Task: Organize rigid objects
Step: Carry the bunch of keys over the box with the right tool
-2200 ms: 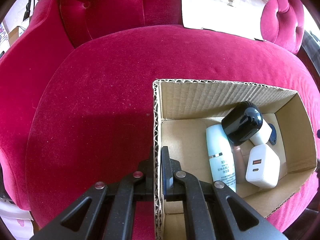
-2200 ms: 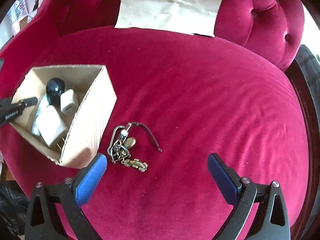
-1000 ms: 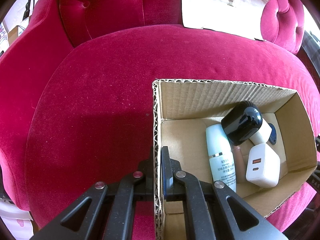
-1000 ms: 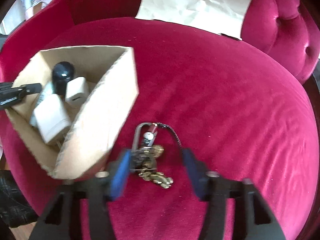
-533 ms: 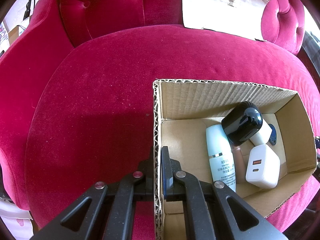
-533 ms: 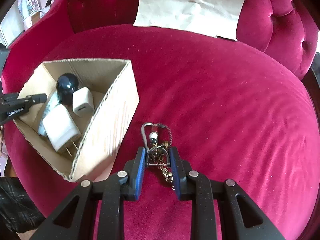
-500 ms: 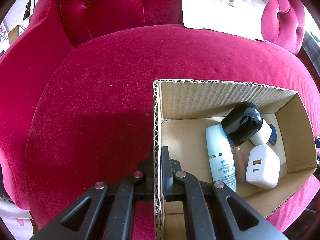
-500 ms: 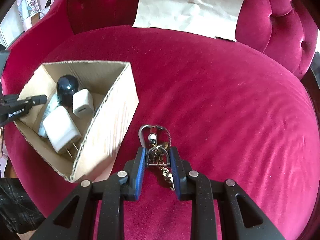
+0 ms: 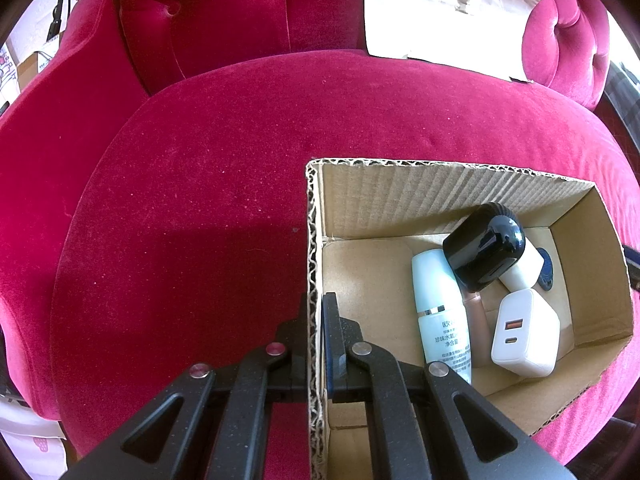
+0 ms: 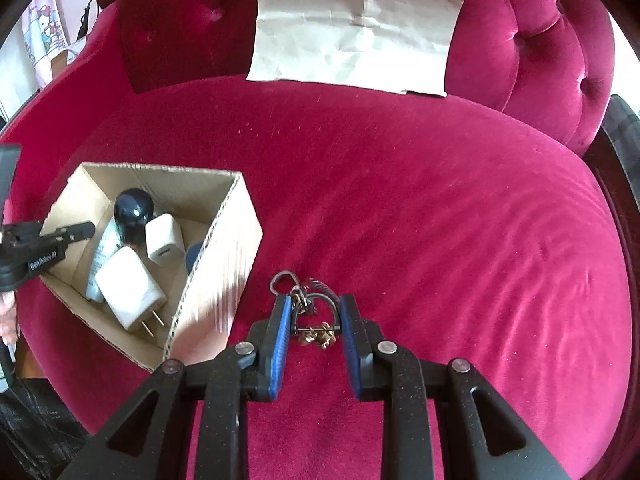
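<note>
Right wrist view, right gripper (image 10: 312,320) jaws clamped on metal keyring bunch (image 10: 308,312), left gripper (image 9: 316,320) jaws pinching brown cardboard box (image 9: 460,196) wall, crimson velvet sofa (image 10: 440,208)

"GenRobot.AI" in white on the left claw (image 10: 82,231), Chinese characters printed on the pale blue bottle (image 9: 442,312), too small to read fully

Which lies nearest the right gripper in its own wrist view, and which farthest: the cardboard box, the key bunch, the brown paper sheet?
1. Key bunch, between the right gripper's jaws.
2. Cardboard box, to the left on the seat.
3. Brown paper sheet, against the backrest.
</note>
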{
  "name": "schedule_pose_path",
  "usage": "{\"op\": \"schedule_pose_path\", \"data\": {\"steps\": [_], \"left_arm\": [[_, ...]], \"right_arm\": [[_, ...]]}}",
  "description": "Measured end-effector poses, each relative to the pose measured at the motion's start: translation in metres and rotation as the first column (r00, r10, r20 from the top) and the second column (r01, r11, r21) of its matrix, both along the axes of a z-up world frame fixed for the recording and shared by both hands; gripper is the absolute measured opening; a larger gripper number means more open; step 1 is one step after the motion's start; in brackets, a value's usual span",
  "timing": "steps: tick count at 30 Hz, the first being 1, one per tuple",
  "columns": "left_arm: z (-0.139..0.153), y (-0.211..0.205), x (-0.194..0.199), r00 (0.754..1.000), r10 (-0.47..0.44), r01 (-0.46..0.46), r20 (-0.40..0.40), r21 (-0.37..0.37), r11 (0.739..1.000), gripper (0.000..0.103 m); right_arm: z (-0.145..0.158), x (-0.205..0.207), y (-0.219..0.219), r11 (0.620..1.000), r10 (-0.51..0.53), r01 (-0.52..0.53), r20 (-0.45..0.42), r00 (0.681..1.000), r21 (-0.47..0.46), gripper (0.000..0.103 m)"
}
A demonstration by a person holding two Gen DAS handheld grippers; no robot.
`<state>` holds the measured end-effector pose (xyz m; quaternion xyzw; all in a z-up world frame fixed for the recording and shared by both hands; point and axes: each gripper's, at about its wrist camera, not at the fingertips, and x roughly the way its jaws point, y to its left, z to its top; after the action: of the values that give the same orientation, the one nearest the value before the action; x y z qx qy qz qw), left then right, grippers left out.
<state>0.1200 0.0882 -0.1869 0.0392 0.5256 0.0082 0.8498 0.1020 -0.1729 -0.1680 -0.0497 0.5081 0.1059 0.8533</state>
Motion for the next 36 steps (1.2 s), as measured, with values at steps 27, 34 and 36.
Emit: {"op": "schedule_pose_path", "data": {"steps": [27,34,36], "left_arm": [[0.001,0.001,-0.001,1.000,0.001,-0.001,0.001,0.000,1.000,0.004],[0.001,0.003,-0.001,1.000,0.005,-0.005,0.001,-0.003,1.000,0.004],[0.001,0.003,0.000,1.000,0.004,-0.004,0.001,-0.003,1.000,0.004]], "right_arm": [[0.079,0.010,0.013,0.999,-0.044,0.041,0.143,0.989,0.026,0.025],[0.095,0.014,0.027,0.998,-0.032,0.022,0.177,0.984,0.058,0.025],[0.097,0.013,0.031,0.998,-0.027,0.015,0.181,0.983,0.066,0.025]]}}
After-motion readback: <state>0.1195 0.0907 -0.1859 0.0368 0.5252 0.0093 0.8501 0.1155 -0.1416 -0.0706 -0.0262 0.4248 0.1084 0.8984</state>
